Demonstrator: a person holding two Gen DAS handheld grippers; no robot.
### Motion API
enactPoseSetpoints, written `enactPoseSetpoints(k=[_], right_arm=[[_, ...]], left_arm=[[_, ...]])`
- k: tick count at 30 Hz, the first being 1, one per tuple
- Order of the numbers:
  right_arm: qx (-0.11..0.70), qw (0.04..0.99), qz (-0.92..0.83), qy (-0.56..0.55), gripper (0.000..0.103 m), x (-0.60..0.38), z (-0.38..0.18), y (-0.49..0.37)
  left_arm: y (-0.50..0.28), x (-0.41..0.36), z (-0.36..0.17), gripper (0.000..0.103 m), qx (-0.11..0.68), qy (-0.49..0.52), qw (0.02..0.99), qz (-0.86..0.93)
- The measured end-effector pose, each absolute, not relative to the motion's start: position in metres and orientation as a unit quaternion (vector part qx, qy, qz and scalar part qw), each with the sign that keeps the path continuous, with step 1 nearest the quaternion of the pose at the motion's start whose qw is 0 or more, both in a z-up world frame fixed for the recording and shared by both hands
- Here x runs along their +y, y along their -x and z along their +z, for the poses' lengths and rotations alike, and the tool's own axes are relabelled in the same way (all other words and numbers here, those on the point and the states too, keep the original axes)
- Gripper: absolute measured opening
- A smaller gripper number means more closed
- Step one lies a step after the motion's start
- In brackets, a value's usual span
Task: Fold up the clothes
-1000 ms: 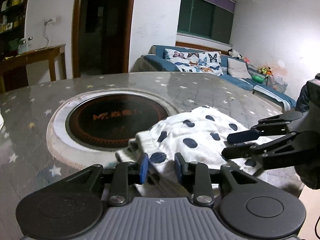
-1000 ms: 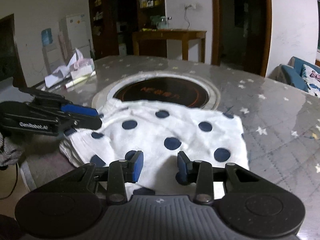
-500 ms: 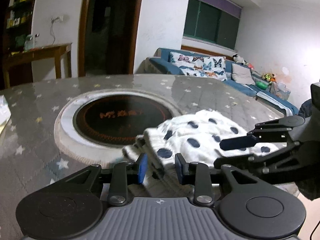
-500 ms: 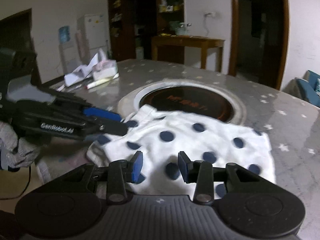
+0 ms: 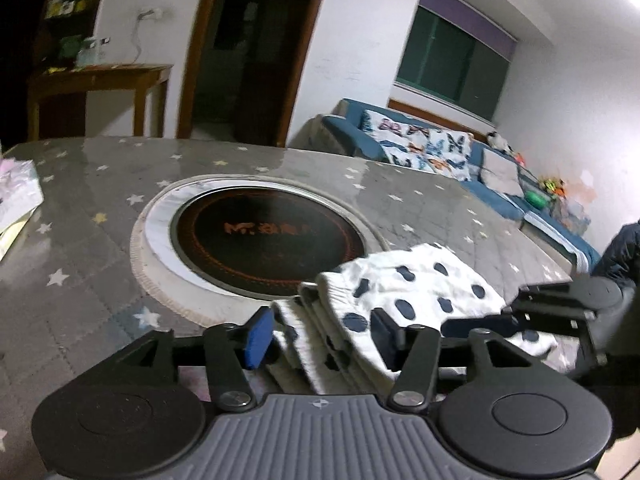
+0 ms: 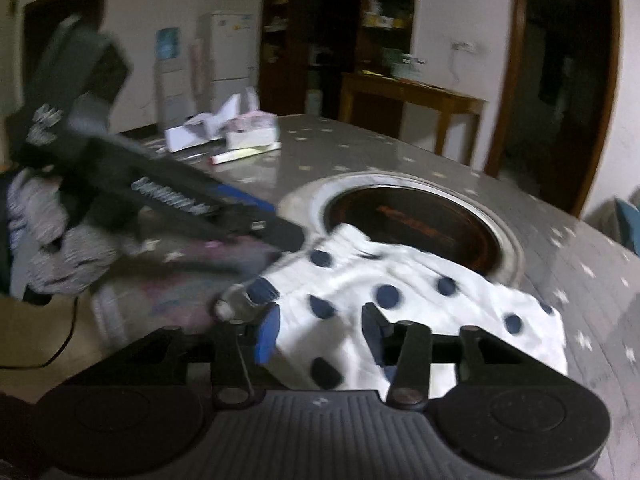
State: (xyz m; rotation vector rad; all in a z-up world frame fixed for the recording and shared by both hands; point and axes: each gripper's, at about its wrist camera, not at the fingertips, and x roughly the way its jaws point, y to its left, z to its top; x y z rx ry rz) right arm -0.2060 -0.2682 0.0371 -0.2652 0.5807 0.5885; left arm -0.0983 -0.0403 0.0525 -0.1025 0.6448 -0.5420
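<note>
I see the table (image 5: 100,208) stretching ahead of my fingers, its round burner (image 5: 268,240) just beyond the folded dotted cloth (image 5: 404,288). My left gripper (image 5: 320,338) is opening, cloth between its pads but unpressed; my right gripper (image 6: 320,330) is also opening over the cloth's near edge.

A folded white garment with dark blue dots (image 5: 404,292) is seen lying on the grey star-patterned worktop (image 5: 100,248), just beside a round black inset plate (image 5: 266,242). The black left hand-held gripper (image 5: 320,338) is seen opening, with the garment's folded edge between its blue pads. The right hand-held gripper (image 5: 476,326) is seen at the garment's right edge.
</note>
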Motion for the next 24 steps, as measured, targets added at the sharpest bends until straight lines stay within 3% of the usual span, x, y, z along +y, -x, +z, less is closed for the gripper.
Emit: enactPoseSetpoints(k=[5, 12, 16, 19, 24], right_arm=[[0.278, 0.888, 0.319, 0.179, 0.052, -0.242, 0.033, 0.213], [0.259, 0.862, 0.324, 0.291, 0.057, -0.21, 0.016, 0.225], [0.249, 0.858, 0.309, 0.325, 0.055, -0.2, 0.006, 0.229], [0.248, 0.861, 0.304, 0.323, 0.044, -0.2, 0.005, 0.23], [0.251, 0.869, 0.305, 0.3, 0.037, -0.204, 0.008, 0.229]], left_arm=[[0.09, -0.032, 0.052, 0.073, 0.338, 0.086, 0.904, -0.247], [0.081, -0.025, 0.045, 0.074, 0.384, 0.151, 0.88, -0.235], [0.079, -0.024, 0.041, 0.074, 0.4, 0.18, 0.868, -0.231], [0.077, -0.024, 0.037, 0.074, 0.412, 0.205, 0.858, -0.228], [0.073, -0.023, 0.03, 0.075, 0.43, 0.241, 0.841, -0.223]])
